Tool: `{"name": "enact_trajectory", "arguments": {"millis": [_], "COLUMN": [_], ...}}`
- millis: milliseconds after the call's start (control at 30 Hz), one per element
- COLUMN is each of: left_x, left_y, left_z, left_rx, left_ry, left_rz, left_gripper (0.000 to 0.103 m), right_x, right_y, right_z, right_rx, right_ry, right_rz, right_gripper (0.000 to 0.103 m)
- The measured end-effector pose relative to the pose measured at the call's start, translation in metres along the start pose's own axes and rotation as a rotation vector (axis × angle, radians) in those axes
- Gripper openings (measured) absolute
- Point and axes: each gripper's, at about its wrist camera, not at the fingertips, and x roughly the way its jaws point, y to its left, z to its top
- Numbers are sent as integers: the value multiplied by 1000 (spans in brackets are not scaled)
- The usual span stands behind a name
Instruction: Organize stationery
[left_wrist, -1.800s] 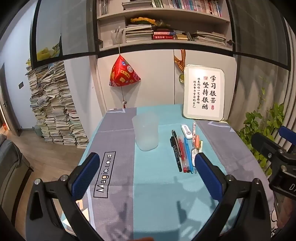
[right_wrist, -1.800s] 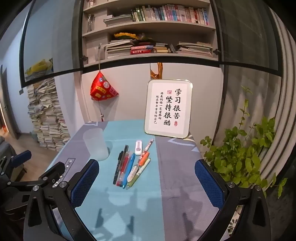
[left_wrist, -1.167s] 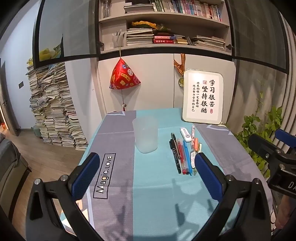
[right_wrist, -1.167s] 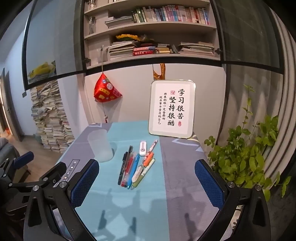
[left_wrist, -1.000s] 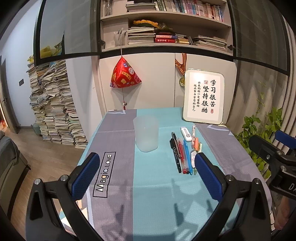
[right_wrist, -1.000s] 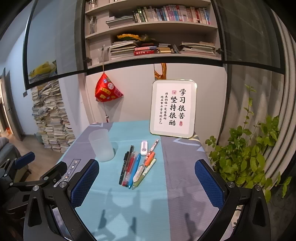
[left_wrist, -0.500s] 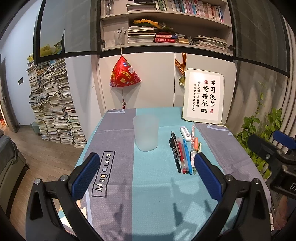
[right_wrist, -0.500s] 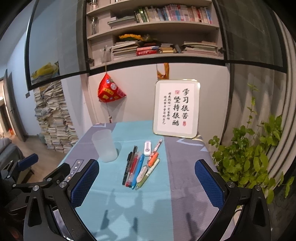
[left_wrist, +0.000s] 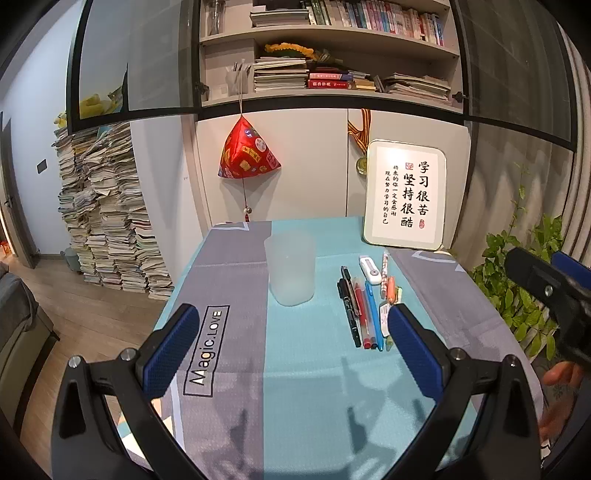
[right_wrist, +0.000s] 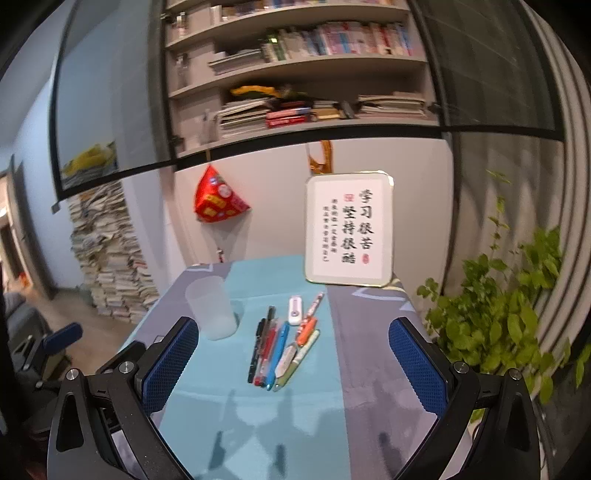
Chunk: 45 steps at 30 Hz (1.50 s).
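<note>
A frosted plastic cup (left_wrist: 291, 267) stands upright on the teal and grey tablecloth (left_wrist: 295, 369). It also shows in the right wrist view (right_wrist: 211, 308). Several pens (left_wrist: 364, 308) lie side by side to its right, with a white correction tape (left_wrist: 370, 265) at their far end. In the right wrist view the pens (right_wrist: 280, 341) and the tape (right_wrist: 295, 310) lie ahead. My left gripper (left_wrist: 291, 338) is open and empty, above the near part of the table. My right gripper (right_wrist: 293, 350) is open and empty, short of the pens.
A framed calligraphy sign (left_wrist: 405, 198) leans at the table's back right. A red pyramid ornament (left_wrist: 246, 153) hangs from the cabinet behind. A green plant (right_wrist: 498, 314) stands right of the table. Stacks of books (left_wrist: 107, 218) stand on the floor at the left.
My right gripper has moved forward and left toward the pens, and its view is blurred by motion. The left gripper has hardly moved. Both stay open.
</note>
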Motion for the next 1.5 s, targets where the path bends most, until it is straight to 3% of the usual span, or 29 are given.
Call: {"name": "enact_trajectory", "arguments": {"millis": [167,833,1500], "left_x": [2,8,20], "left_y": [2,3,6], "left_z": [-1,-4,-7], "left_rx": [-11,-18,-27], "left_ry": [5,17,51], "left_rz": [-3,-5,-10], "left_gripper": [102,102,102], "right_x": [8,9,25], "right_y": [-4,-4,-3], "right_z": [0,0,-6], "right_rx": [31,18,5], "right_ry": [48,47,112], "right_rz": [29,28,33], "right_gripper": [103,103,103]}}
